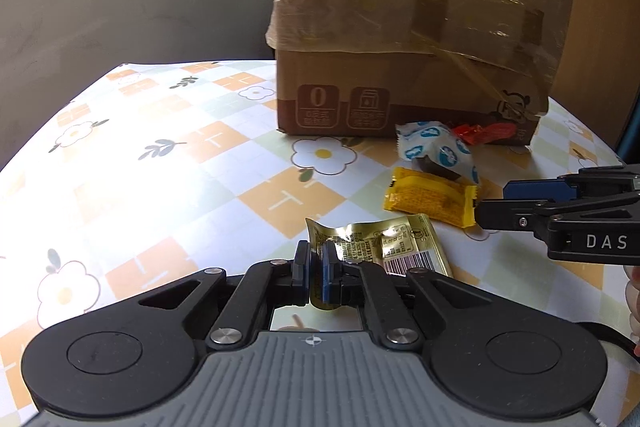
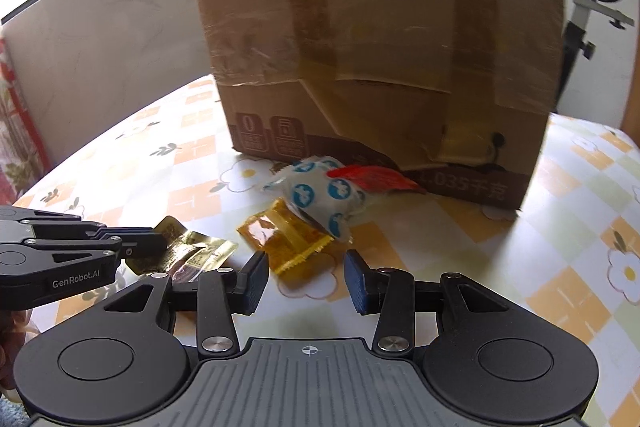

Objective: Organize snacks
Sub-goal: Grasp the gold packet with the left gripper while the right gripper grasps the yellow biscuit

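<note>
Flower-patterned cloth covers the counter (image 1: 192,163), a taped cardboard box (image 1: 400,39) behind. Left tongs (image 1: 316,267) are pinched on the gold packet (image 1: 384,243)'s edge; it should lift slowly, as thin foil likely slips. Right tongs (image 2: 306,279), parted and empty, sit just short of the yellow snack (image 2: 288,239).

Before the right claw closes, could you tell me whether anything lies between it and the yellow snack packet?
Nothing visible does: the right claw is open, and only bare tablecloth lies before the yellow snack packet.
</note>
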### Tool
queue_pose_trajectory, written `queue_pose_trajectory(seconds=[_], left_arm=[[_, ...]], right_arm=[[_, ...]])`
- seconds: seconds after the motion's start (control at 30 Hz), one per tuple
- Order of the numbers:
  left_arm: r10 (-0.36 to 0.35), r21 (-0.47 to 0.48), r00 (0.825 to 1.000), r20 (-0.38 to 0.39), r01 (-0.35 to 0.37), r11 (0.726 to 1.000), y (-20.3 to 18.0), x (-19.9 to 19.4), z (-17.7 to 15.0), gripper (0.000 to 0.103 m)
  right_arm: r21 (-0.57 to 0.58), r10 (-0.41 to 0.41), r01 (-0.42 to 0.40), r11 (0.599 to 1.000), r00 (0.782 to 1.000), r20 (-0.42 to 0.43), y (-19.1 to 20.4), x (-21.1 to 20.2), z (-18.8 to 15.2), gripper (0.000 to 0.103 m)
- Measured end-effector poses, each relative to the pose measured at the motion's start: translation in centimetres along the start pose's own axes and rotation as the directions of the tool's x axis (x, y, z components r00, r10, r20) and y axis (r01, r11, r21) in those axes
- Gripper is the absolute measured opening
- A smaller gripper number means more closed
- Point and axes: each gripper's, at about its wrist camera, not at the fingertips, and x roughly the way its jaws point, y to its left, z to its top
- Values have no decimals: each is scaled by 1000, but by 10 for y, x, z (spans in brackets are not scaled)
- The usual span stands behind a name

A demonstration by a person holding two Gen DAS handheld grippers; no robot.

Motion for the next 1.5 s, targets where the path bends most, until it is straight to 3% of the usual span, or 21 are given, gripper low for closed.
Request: queue_pose_trajectory(seconds=[0.37, 0.5, 0.67, 0.73, 0.83, 1.2, 1.27, 1.3, 1.33, 1.4, 1.5], left_arm=[[81, -78, 997, 3, -81, 994, 31, 1, 0, 7], [86, -78, 996, 3, -85, 993, 32, 2, 0, 7], [80, -84, 997, 3, -80, 993, 33, 1, 0, 7], [80, -83, 997, 3, -80, 993, 33, 1, -1, 7], [81, -83, 997, 3, -81, 993, 33, 1, 0, 7], [71, -100, 998, -3, -71, 992, 36, 1, 1, 8], [56, -115, 998, -11, -57, 992, 38, 0, 2, 14], [45, -123, 999, -15, -47, 991, 39, 0, 3, 23], [36, -130, 999, -17, -38, 991, 39, -1, 4, 41], [24, -134, 1000, 1, -23, 991, 36, -5, 3, 60], [10, -110, 1000, 13, -8, 994, 28, -7, 4, 60]], right_arm=[[-138, 44, -52, 989, 997, -58, 21, 44, 22, 39], [-180, 48, -62, 982, 995, -84, 25, 54, 25, 46], [-165, 49, -65, 984, 994, -97, 23, 52, 21, 46], [-161, 42, -59, 985, 993, -108, 22, 50, 17, 39], [-148, 47, -64, 987, 992, -118, 21, 42, 14, 37], [-143, 57, -74, 987, 991, -124, 25, 45, 16, 40], [-125, 54, -68, 990, 992, -114, 22, 46, 17, 36], [-117, 56, -69, 991, 992, -111, 21, 46, 16, 34], [-113, 56, -68, 991, 993, -106, 20, 44, 15, 32], [-101, 55, -64, 993, 994, -96, 18, 41, 12, 31], [-74, 55, -61, 995, 995, -78, 16, 35, 6, 30]])
